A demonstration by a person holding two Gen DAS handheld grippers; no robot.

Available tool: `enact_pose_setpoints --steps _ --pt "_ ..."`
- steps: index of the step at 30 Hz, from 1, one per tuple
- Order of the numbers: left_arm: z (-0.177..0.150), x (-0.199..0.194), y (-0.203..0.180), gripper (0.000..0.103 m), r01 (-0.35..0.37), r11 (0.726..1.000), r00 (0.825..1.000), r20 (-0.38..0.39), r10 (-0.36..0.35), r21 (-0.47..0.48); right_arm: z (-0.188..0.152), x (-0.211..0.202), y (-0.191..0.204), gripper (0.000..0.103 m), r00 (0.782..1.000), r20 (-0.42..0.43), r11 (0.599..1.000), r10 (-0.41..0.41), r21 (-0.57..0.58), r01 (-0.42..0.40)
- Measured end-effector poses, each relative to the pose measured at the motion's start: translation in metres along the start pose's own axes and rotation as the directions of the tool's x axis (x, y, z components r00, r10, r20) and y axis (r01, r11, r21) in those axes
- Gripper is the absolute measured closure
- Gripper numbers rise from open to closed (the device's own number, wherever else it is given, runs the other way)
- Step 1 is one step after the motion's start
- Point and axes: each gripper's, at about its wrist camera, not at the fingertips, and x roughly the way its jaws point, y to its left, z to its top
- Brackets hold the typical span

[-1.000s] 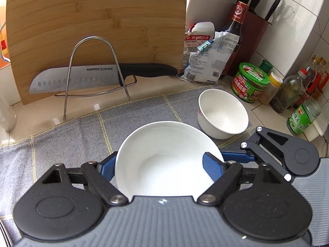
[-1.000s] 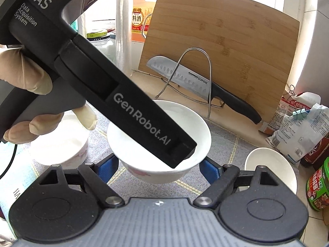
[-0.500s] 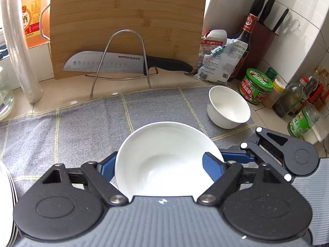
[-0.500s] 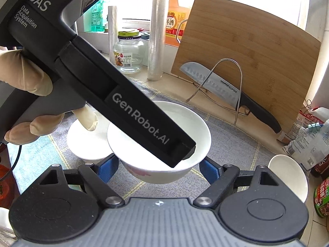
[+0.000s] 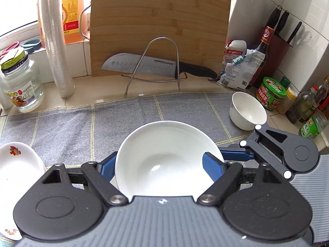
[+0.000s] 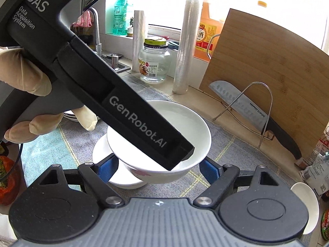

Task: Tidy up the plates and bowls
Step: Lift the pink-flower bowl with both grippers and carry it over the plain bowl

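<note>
Left wrist view: looks down along the left gripper (image 5: 160, 167), closed as far as the white bowl (image 5: 164, 144) allows, both blue pads (image 5: 212, 168) pressed against the bowl's sides. Holds that bowl upright and empty above the grey checked dish cloth (image 5: 82, 123). Shows a smaller white bowl (image 5: 248, 111) standing on the cloth's far right corner, just beside a green-lidded jar (image 5: 271, 92). Catches a flower-patterned dish (image 5: 18, 164) at the left edge. Farther back, takes in a knife (image 5: 156, 65) lying in a wire rack (image 5: 162, 61) before a bamboo cutting board (image 5: 160, 20), and a glass jar (image 5: 20, 86) at the left.

Right wrist view: looks along the right gripper (image 6: 158, 169), about half open, its blue pads right beside the lower sides of the same white bowl (image 6: 185, 123); cannot tell whether they press on it. Shows the left gripper's black body slanting down into the bowl from the upper left, held by a gloved left hand (image 6: 26, 94). Reveals a white dish (image 6: 102, 154) on the cloth directly under the held bowl, apart from it. Finds the smaller bowl (image 6: 306, 201) at the lower right, well apart.
</note>
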Motion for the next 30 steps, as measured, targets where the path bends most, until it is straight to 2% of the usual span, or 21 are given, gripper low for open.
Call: enact_pose_setpoints --steps 17,30 --pt "-0.024 0.001 0.033 0.018 -0.025 0.999 0.999 -0.028 0.024 -0.035 0.006 0.041 0.022 0.014 0.994 -0.058 0.996 0.089 -0.013 -0.090" --pt "-0.033 0.013 0.043 0.018 -0.007 0.999 0.998 -0.058 0.004 -0.046 -0.002 0.051 0.031 0.014 0.989 -0.103 0.994 0.104 -0.007 -0.105"
